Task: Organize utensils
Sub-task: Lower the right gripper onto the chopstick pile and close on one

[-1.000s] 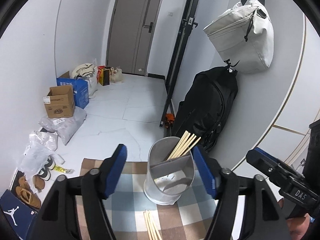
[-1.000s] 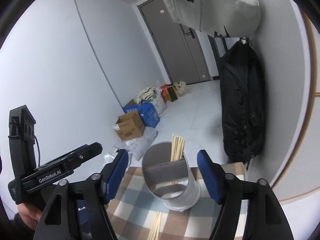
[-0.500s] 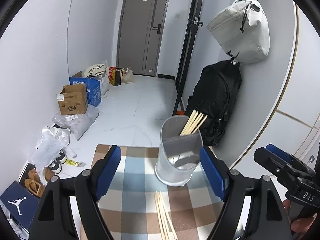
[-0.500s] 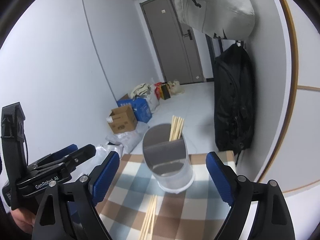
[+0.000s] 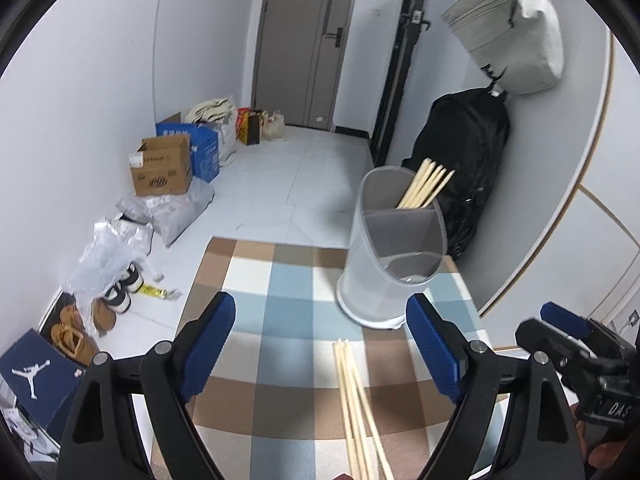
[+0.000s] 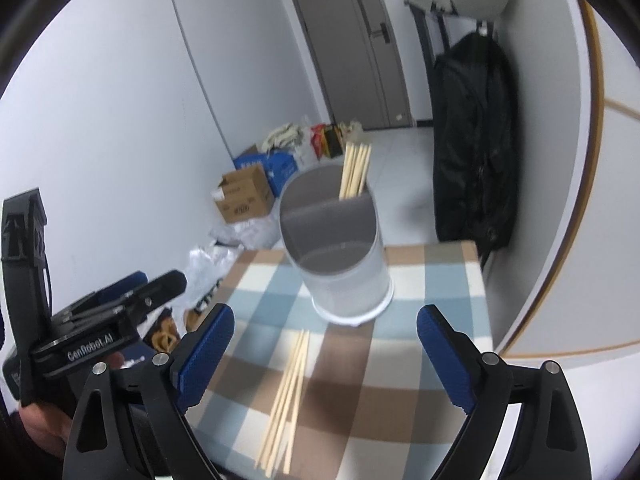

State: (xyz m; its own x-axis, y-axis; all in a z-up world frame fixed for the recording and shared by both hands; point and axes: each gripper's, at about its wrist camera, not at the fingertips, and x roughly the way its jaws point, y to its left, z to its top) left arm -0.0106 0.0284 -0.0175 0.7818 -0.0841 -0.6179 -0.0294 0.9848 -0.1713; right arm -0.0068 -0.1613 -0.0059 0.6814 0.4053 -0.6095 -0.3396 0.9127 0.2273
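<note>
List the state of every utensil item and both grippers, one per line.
Left gripper: jaws open, empty.
Right gripper: jaws open, empty.
Utensil holder: upright on the checked cloth, near compartment empty.
Chopsticks in holder: standing, leaning, in the far compartment.
Loose chopsticks: lying bundled on the cloth, not held.

Home entryway or hallway, lived-in. Grey door (image 5: 306, 40) with lever handle at far end, white walls, pale tiled floor (image 5: 280, 184). Black backpack (image 5: 468, 160) and beige bag (image 5: 508, 28) hang on right wall. Along left wall: cardboard box (image 5: 160, 168), blue box (image 5: 200, 148), shopping bags (image 5: 256, 124), plastic bags (image 5: 112, 252), sneakers (image 5: 120, 288), tan slippers (image 5: 72, 336), Jordan shoebox (image 5: 36, 376). Near camera, small table with checked cloth (image 5: 280, 308), brown, blue and white squares. Right wrist view shows same door (image 6: 348, 40), backpack (image 6: 476, 140), boxes (image 6: 244, 196).
</note>
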